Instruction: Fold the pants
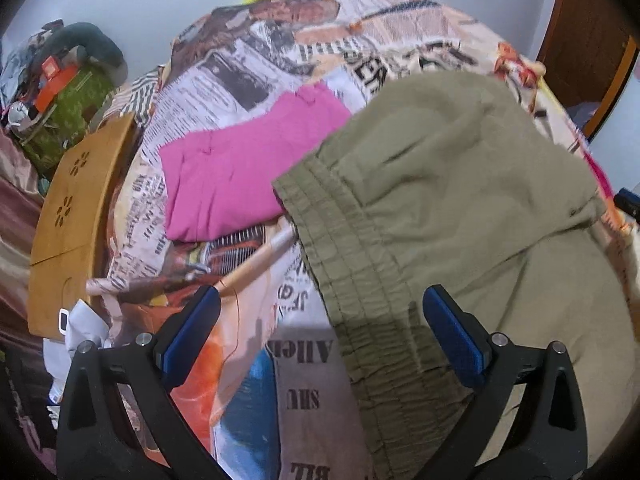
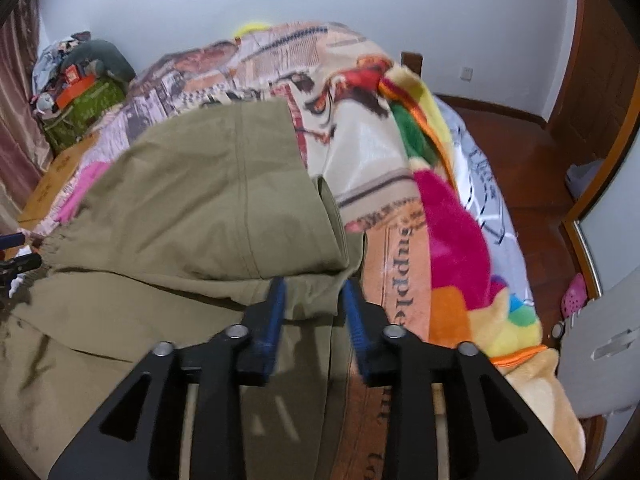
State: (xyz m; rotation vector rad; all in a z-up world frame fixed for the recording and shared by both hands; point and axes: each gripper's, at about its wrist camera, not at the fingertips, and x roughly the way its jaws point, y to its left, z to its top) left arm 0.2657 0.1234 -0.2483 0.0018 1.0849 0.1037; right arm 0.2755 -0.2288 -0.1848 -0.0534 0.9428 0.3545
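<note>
Olive green pants (image 1: 440, 180) lie on the bed, folded over on themselves, with the gathered elastic waistband (image 1: 360, 300) towards me in the left wrist view. My left gripper (image 1: 322, 296) hangs wide open just above that waistband, and its blue pads touch nothing. In the right wrist view the folded pants (image 2: 200, 200) fill the left half. My right gripper (image 2: 314, 292) stands partly open over their right-hand edge. Cloth shows in the gap between its fingers, and the pads do not press on it.
A folded pink garment (image 1: 240, 176) lies beyond the pants on the newspaper-print bed cover (image 1: 260, 60). A wooden stick (image 1: 256, 260) and a wooden board (image 1: 68, 220) are at the left. A bright plush blanket (image 2: 452, 240) drapes over the bed's right edge, above the wood floor (image 2: 520, 160).
</note>
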